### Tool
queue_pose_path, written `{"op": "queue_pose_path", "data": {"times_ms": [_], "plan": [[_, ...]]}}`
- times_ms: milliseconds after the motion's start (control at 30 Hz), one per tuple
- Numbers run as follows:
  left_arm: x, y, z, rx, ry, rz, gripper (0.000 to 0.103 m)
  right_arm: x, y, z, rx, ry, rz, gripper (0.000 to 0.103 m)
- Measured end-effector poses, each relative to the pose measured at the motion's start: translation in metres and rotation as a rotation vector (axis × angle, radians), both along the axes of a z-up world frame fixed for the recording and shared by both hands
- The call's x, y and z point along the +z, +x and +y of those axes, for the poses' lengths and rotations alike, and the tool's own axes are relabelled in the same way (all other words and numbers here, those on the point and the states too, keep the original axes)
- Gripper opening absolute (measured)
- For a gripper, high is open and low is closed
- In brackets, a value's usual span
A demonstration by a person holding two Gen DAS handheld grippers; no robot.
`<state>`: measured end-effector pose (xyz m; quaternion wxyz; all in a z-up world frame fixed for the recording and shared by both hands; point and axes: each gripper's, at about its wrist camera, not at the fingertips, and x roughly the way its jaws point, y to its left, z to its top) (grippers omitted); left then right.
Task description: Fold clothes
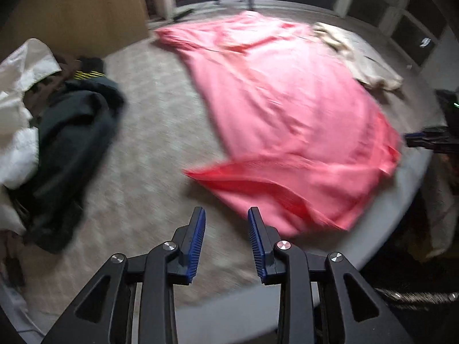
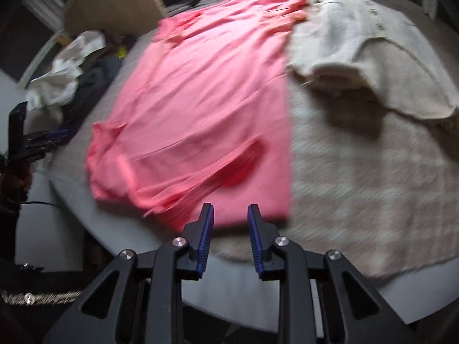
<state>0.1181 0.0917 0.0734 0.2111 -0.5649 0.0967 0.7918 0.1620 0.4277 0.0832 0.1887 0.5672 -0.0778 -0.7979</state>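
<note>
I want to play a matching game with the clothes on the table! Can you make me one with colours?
Things:
1. big spread-out garment
2. knitted top
3. crumpled jacket
4. pads on the tool's fingers

Colours:
A. blue
B. cream
C. pink
D. dark, nearly black

Pairs: 1-C, 2-B, 3-D, 4-A

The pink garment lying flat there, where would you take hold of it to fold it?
Probably at the two near corners of the pink garment, one per gripper, coming from the near table edge. It lies spread flat, its hem nearest both the left gripper and right gripper, whose fingers stand apart with nothing between them.
</note>
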Motion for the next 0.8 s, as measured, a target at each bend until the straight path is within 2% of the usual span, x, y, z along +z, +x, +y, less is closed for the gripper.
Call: {"op": "queue_pose_path", "data": {"times_ms": [133,267,333,400,433,500,533,567,600,667,733,800], "plan": [[-0.021,0.025,0.035,-0.068,0.07,-0.126,0.029,-0.004,0.002,-0.052,0.174,0.039,-0.015,0.025],[-0.042,0.03,0.054,-0.079,0.104,-0.194,0.029,-0.016,-0.004,-0.083,0.268,0.064,-0.056,0.025],[-0.048,0.027,0.061,-0.089,0.134,-0.219,0.028,-0.022,-0.008,-0.089,0.293,0.029,-0.09,0.025],[-0.055,0.02,0.07,-0.102,0.159,-0.241,0.026,-0.021,-0.016,-0.083,0.264,0.006,-0.074,0.024],[-0.053,0.015,0.075,-0.103,0.164,-0.224,0.022,-0.019,-0.02,-0.079,0.246,-0.004,-0.06,0.024],[-0.036,0.002,0.08,-0.077,0.167,-0.134,0.014,-0.008,-0.031,-0.052,0.089,0.03,0.009,0.022],[-0.024,-0.005,0.076,-0.046,0.18,-0.075,0.014,-0.002,-0.036,-0.034,-0.007,0.053,0.041,0.022],[-0.012,-0.009,0.071,-0.022,0.188,-0.028,0.014,0.002,-0.036,-0.025,-0.042,0.07,0.058,0.022],[-0.004,-0.011,0.067,-0.016,0.18,-0.002,0.014,0.005,-0.033,-0.027,-0.011,0.085,0.06,0.022],[-0.004,-0.003,0.064,-0.07,0.126,-0.015,0.015,0.008,-0.019,-0.05,0.134,0.126,0.072,0.022],[-0.012,0.009,0.065,-0.123,0.075,-0.059,0.018,0.01,0.001,-0.079,0.295,0.182,0.103,0.022],[-0.025,0.02,0.068,-0.14,0.061,-0.142,0.021,0.003,0.007,-0.096,0.361,0.249,0.121,0.024]]}}
